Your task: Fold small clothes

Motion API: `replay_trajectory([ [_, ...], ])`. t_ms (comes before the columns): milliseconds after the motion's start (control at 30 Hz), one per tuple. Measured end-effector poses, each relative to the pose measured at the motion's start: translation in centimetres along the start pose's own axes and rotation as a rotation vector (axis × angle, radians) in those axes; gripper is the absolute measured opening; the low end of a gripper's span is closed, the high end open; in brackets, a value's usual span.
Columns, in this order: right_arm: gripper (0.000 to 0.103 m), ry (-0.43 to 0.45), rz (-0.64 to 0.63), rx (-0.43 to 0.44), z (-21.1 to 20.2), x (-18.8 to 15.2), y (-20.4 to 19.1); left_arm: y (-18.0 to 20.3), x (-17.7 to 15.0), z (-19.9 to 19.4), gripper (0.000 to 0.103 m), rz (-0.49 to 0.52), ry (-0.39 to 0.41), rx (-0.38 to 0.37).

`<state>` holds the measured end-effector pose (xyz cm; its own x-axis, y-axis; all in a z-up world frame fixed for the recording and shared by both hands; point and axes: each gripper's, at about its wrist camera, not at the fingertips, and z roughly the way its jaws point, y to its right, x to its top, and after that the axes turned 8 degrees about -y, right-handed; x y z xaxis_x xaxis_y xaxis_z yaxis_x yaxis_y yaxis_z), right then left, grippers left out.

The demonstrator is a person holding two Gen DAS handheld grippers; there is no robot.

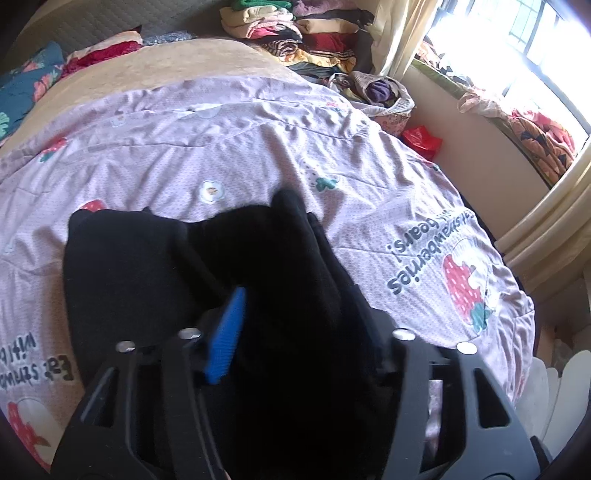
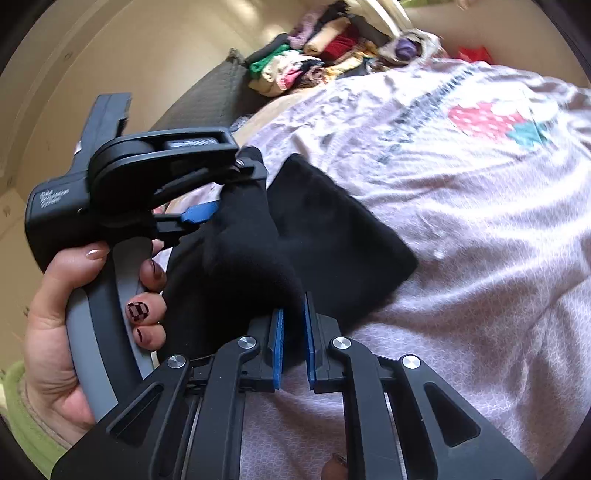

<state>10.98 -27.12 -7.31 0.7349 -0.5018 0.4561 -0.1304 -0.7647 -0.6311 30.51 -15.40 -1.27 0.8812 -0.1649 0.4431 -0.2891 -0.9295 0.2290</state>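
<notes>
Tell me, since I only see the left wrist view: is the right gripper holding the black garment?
Observer: Yes, the right gripper is shut on a fold of the black garment.
Operator: Is the cloth taut between the grippers?
Observer: No, it is bunched between them, and one flat part lies on the pink bedspread.
Operator: How does my left gripper look from outside?
Observer: The left gripper has its jaws apart with cloth at their tips; a hand holds its handle.

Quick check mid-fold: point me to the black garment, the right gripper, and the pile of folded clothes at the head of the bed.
black garment [image 2: 332,221]: right wrist view, flat part lying on the bedsheet.
right gripper [image 2: 293,343]: right wrist view, gap between blue pads, pinching black cloth.
pile of folded clothes [image 1: 295,33]: left wrist view, middle of the stack.
</notes>
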Motion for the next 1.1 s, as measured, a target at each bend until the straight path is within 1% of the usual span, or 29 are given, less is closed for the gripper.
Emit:
replay_trajectory([
  [33, 0.009, -0.001, 0.024, 0.004, 0.0, 0.1, 0.5, 0.1, 0.1, 0.0, 0.060, 0.002, 0.004, 0.001],
  [100, 0.009, -0.005, 0.085, 0.026, -0.2, 0.2, 1.7, 0.1, 0.1, -0.5, 0.061, -0.002, 0.023, -0.010],
  [167, 0.012, -0.009, 0.119, 0.052, -0.4, 0.4, 2.4, -0.2, 0.1, -1.6, 0.064, -0.007, 0.059, -0.026],
  [200, 0.013, -0.007, 0.124, 0.058, -0.6, 0.4, 2.5, -0.6, -0.1, -2.6, 0.068, -0.006, 0.087, -0.022],
  [267, 0.027, 0.001, 0.111, 0.066, -1.0, 0.6, 2.2, -1.4, -0.7, -4.1, 0.070, -0.003, 0.129, 0.002],
  [300, 0.030, 0.001, 0.093, 0.069, -1.2, 0.8, 1.9, -1.8, -0.9, -4.5, 0.072, -0.005, 0.137, 0.013],
  [367, 0.043, 0.002, 0.052, 0.081, -1.4, 1.6, 1.8, -3.4, -1.9, -5.3, 0.073, -0.022, 0.147, 0.048],
  [467, 0.050, 0.014, 0.038, 0.079, -1.9, 2.6, 1.7, -5.8, -4.0, -5.1, 0.073, -0.054, 0.127, 0.094],
  [533, 0.052, 0.048, 0.033, 0.039, -2.6, 3.6, 1.7, -6.9, -5.2, -4.5, 0.073, -0.071, 0.114, 0.126],
  [600, 0.052, 0.084, -0.016, 0.027, -3.5, 5.6, 0.8, -7.6, -6.4, -3.7, 0.073, -0.080, 0.095, 0.132],
  [633, 0.052, 0.088, -0.048, 0.029, -3.7, 6.4, 0.2, -7.9, -7.1, -3.1, 0.073, -0.090, 0.088, 0.120],
  [700, 0.052, 0.027, -0.144, 0.042, -3.1, 8.5, -1.7, -8.2, -7.7, -2.6, 0.073, -0.099, 0.090, 0.101],
  [733, 0.052, -0.001, -0.183, 0.026, -2.4, 9.5, -2.6, -8.4, -7.9, -2.5, 0.073, -0.109, 0.098, 0.094],
  [800, 0.047, -0.085, -0.287, -0.026, 0.1, 11.0, -4.6, -8.3, -7.9, -2.5, 0.073, -0.109, 0.098, 0.080],
  [833, 0.040, -0.119, -0.331, -0.076, 1.7, 11.4, -5.5, -8.4, -7.8, -2.6, 0.073, -0.111, 0.098, 0.076],
  [867, 0.038, -0.150, -0.358, -0.096, 3.0, 11.6, -6.0, -8.4, -7.8, -2.6, 0.073, -0.115, 0.098, 0.068],
  [933, 0.037, -0.205, -0.386, -0.155, 5.6, 11.6, -6.5, -8.5, -8.1, -2.6, 0.073, -0.115, 0.101, 0.065],
  [967, 0.037, -0.223, -0.381, -0.198, 6.7, 11.3, -6.2, -8.4, -8.1, -2.6, 0.073, -0.112, 0.103, 0.066],
  [1000, 0.036, -0.231, -0.370, -0.221, 7.6, 11.3, -6.0, -8.3, -8.1, -2.7, 0.073, -0.107, 0.106, 0.068],
  [1100, 0.033, -0.255, -0.367, -0.234, 9.4, 11.2, -5.6, -8.2, -8.4, -2.7, 0.073, -0.104, 0.106, 0.060],
])
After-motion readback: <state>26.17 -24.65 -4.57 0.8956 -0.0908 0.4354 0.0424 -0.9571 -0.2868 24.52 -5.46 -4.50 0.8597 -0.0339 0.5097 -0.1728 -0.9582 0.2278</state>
